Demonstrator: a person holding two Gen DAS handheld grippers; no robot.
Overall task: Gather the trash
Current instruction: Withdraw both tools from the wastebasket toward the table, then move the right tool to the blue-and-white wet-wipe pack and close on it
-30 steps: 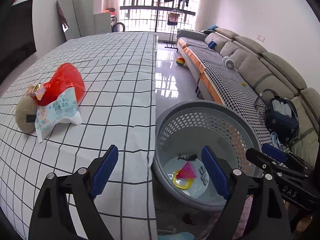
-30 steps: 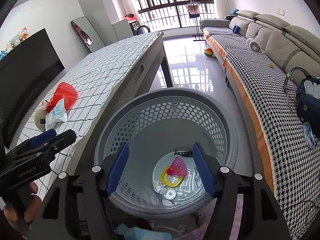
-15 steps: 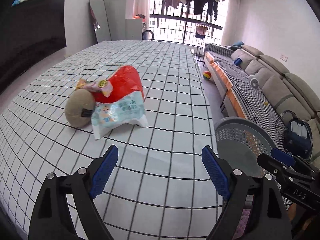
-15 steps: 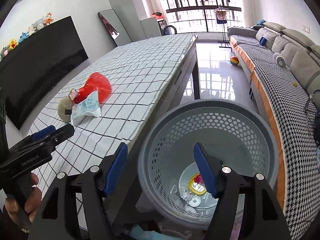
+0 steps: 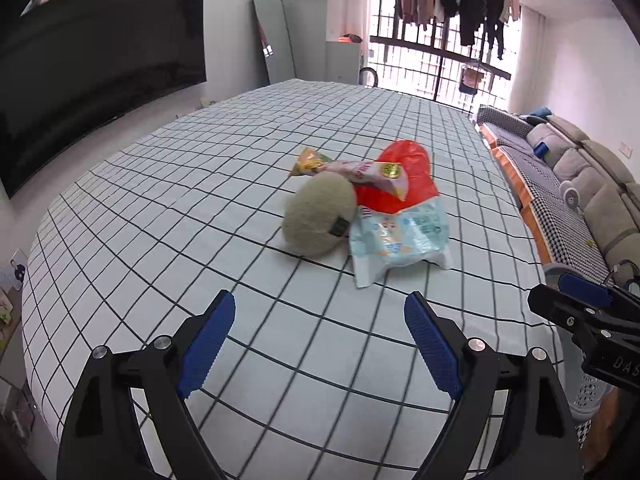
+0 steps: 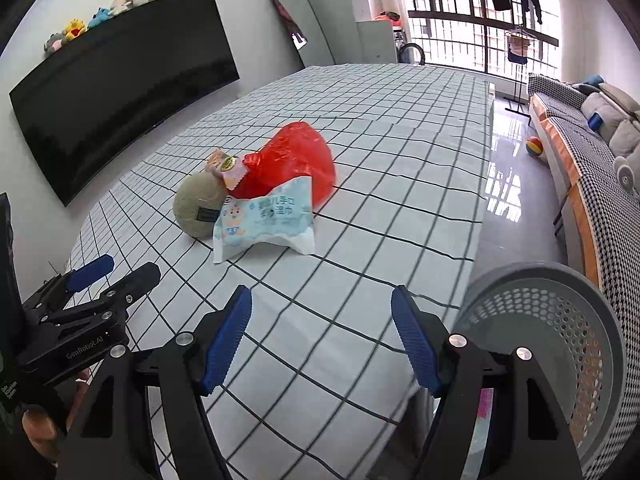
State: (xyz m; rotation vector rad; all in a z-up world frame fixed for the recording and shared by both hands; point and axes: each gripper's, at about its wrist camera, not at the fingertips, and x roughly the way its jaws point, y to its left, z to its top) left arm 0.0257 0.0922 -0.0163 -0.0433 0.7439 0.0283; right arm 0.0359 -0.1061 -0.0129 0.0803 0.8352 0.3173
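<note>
A pile of trash lies on the checked table: a red plastic bag (image 5: 404,176) (image 6: 296,160), a pale blue wet-wipe packet (image 5: 400,236) (image 6: 264,216), a pink snack wrapper (image 5: 360,170) (image 6: 226,168) and a round olive-grey ball (image 5: 320,220) (image 6: 198,204). My left gripper (image 5: 320,344) is open and empty, over the table short of the pile. My right gripper (image 6: 322,340) is open and empty, near the table's right edge. The grey perforated basket (image 6: 560,344) stands on the floor at the right.
The checked tablecloth (image 5: 200,200) covers a long table. A sofa (image 5: 580,184) runs along the right wall, a black TV (image 6: 120,92) hangs on the left wall. A coloured ball (image 6: 535,146) lies on the floor. The other gripper shows at each view's edge.
Both grippers have swung left, away from the basket and toward the table. The trash pile now sits ahead of both, and the basket has slid to the right edge.
</note>
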